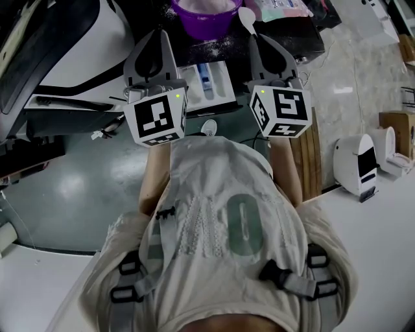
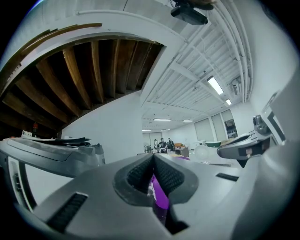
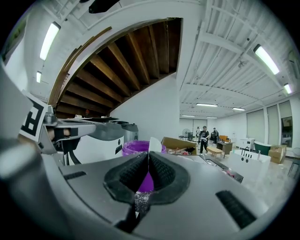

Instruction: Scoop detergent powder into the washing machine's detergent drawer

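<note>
In the head view a purple bowl [image 1: 206,14] of white detergent powder stands on a dark surface at the top. Just below it the white detergent drawer [image 1: 224,83] is pulled out, with a blue insert. My right gripper [image 1: 255,37] is shut on a white spoon [image 1: 247,18], whose scoop is beside the bowl's right rim. In the right gripper view the spoon [image 3: 154,143] sticks up past my right gripper [image 3: 148,157], with the bowl [image 3: 136,148] behind. My left gripper [image 1: 157,34] hovers left of the drawer. The left gripper [image 2: 153,159] is shut and holds nothing.
The washing machine [image 1: 61,55] fills the upper left. Spilled powder dusts the dark surface near the bowl. A pink packet [image 1: 285,9] lies at the top right. A wooden board [image 1: 310,159], a white appliance [image 1: 358,163] and a cardboard box [image 1: 395,126] stand to the right.
</note>
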The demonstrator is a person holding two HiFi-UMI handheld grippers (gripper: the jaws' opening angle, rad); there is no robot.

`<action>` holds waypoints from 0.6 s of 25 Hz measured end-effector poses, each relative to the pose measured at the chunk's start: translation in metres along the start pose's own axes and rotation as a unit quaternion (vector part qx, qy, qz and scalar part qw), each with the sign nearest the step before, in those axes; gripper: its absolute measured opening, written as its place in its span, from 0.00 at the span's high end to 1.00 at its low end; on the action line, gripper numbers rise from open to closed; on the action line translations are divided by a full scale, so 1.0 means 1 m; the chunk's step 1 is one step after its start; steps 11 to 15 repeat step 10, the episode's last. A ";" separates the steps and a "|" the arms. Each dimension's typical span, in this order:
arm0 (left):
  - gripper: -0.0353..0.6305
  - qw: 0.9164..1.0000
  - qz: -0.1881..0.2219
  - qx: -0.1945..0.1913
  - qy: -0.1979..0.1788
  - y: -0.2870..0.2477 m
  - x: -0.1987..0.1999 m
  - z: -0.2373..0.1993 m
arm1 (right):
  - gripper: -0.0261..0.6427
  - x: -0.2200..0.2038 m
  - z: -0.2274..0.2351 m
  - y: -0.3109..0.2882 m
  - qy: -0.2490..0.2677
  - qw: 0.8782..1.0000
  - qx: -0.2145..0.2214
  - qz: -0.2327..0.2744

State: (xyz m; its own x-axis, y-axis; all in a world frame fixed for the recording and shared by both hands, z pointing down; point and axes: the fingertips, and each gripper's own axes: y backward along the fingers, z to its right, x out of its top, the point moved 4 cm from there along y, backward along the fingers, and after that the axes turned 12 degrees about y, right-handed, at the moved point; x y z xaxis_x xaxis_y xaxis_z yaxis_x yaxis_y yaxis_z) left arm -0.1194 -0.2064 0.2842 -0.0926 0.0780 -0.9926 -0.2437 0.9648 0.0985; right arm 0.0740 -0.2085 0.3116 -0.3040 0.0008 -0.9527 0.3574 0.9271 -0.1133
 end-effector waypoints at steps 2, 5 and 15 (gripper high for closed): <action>0.92 1.000 0.001 -0.002 -0.001 -0.001 0.001 0.001 | 0.94 0.002 0.002 0.000 -0.001 1.000 -0.003 0.002; 0.92 1.000 0.001 -0.005 -0.001 -0.003 0.002 0.004 | 0.94 0.004 0.004 0.001 -0.003 1.000 -0.003 0.004; 0.92 1.000 0.000 -0.009 -0.002 -0.008 0.003 0.009 | 0.94 0.005 0.010 0.001 -0.003 1.000 -0.003 0.005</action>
